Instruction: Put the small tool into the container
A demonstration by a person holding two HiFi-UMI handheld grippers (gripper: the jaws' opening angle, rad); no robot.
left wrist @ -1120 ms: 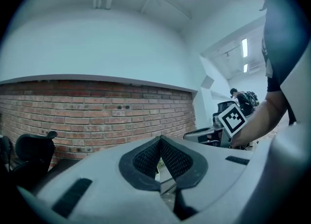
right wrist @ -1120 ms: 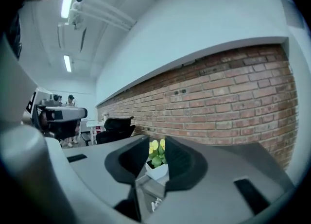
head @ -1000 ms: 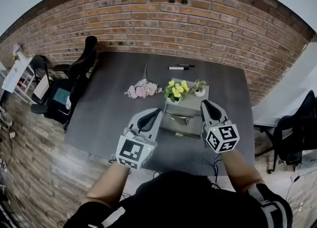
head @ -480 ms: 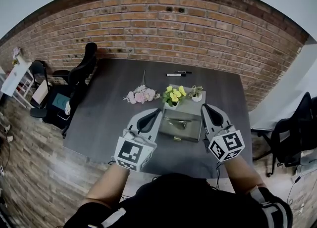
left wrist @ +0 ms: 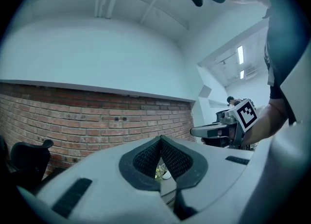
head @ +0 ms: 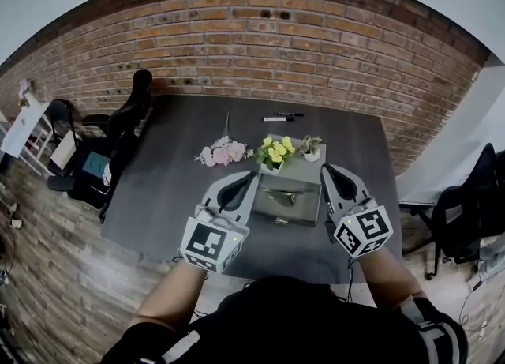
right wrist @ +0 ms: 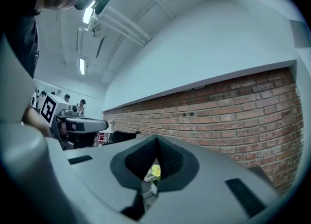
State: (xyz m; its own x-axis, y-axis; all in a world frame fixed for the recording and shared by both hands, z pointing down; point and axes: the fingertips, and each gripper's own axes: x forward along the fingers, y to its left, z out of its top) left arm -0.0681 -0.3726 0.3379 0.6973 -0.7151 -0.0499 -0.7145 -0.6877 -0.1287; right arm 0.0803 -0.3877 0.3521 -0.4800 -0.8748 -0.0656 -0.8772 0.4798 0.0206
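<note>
A grey open container (head: 306,171) sits mid-table, with a small metallic tool (head: 282,193) lying inside it. My left gripper (head: 248,178) hovers at the container's left edge, its jaws shut with nothing between them. In the left gripper view its pads (left wrist: 171,159) meet at the tip. My right gripper (head: 328,171) hangs at the container's right edge, also shut and empty. In the right gripper view its tips (right wrist: 156,139) are closed, with the yellow flowers (right wrist: 155,170) showing through the gap below them.
Yellow flowers in a pot (head: 274,151) and a small plant in a white pot (head: 313,148) stand at the container's far end. Pink flowers (head: 222,151) lie to the left and two markers (head: 282,117) farther back. A black chair (head: 130,106) stands left, by the brick wall (head: 268,46).
The right gripper has drifted slightly down and to the right, toward the person. The left gripper has barely moved. The container and its contents look the same.
</note>
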